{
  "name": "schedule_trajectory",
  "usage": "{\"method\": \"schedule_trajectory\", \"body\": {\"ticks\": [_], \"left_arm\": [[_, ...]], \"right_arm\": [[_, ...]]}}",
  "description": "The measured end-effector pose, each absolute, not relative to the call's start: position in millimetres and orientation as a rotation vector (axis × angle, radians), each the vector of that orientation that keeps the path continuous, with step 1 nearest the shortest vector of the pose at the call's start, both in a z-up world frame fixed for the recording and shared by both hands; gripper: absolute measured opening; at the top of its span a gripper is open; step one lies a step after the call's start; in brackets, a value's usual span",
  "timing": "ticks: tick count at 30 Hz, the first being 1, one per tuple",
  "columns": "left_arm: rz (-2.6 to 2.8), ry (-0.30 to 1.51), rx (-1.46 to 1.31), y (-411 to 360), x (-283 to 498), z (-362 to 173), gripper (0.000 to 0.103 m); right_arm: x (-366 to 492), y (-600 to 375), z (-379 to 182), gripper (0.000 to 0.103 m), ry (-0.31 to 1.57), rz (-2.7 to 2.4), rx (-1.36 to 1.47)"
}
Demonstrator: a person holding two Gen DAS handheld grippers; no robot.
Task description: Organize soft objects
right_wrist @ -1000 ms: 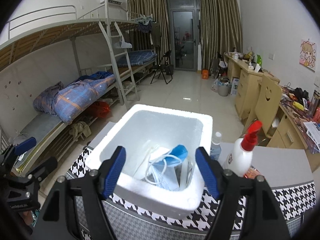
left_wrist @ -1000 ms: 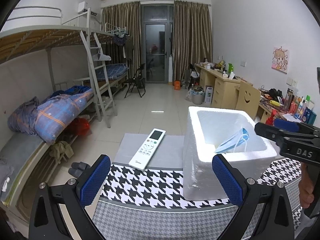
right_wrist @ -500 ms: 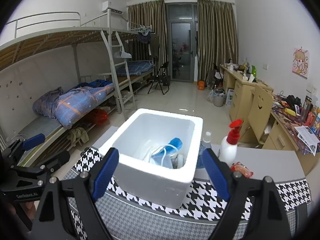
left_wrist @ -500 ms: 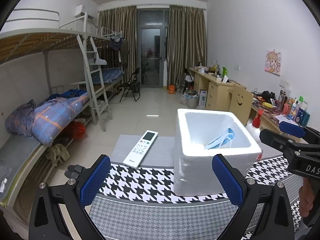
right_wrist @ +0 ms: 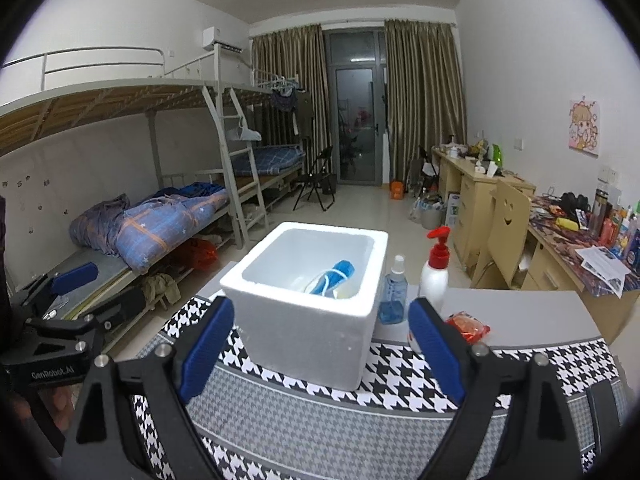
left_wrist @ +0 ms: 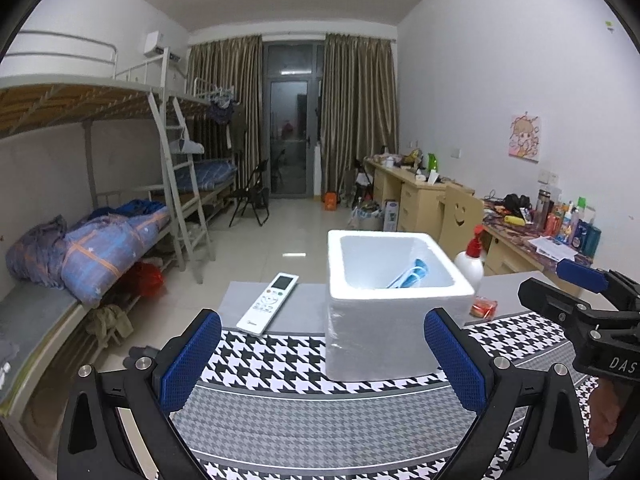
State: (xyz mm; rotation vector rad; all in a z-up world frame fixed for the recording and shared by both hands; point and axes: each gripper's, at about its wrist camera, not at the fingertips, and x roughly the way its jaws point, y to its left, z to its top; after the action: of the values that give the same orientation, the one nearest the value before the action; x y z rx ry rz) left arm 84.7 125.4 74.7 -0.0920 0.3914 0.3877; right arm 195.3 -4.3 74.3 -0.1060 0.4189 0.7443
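Observation:
A white foam box (left_wrist: 384,308) (right_wrist: 308,312) stands on the houndstooth cloth. Blue face masks (left_wrist: 412,274) (right_wrist: 334,276) lie inside it against the far right corner. My left gripper (left_wrist: 320,360) is open and empty, held back from the box and above the cloth. My right gripper (right_wrist: 316,344) is open and empty, also back from the box on its near side. Each gripper shows at the edge of the other's view: the right one (left_wrist: 576,292) and the left one (right_wrist: 80,292).
A white remote (left_wrist: 268,304) lies left of the box. A blue spray bottle (right_wrist: 394,292), a white pump bottle with red top (right_wrist: 436,276) and a small orange packet (right_wrist: 468,326) sit right of it. Bunk beds stand left, desks right.
Both grippers have pulled back and up from the box, so it looks smaller and farther. Both stay open and empty. The masks remain in the box.

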Motion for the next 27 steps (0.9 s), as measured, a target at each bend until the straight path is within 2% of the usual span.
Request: {"method": "schedule_trajectory", "body": {"ticks": [14,27], "left_arm": [[0.356,0.278,-0.091,91.4,45.9,70.9,0.102],[0.307,0.243,-0.062,58.0,26.8,55.0,0.102]], "right_arm": [[154.7,-37.6,69.9,0.092,0.342,0.686,-0.090],[136.7,-64.9,50.0,0.092,0.328,0.665,-0.033]]}}
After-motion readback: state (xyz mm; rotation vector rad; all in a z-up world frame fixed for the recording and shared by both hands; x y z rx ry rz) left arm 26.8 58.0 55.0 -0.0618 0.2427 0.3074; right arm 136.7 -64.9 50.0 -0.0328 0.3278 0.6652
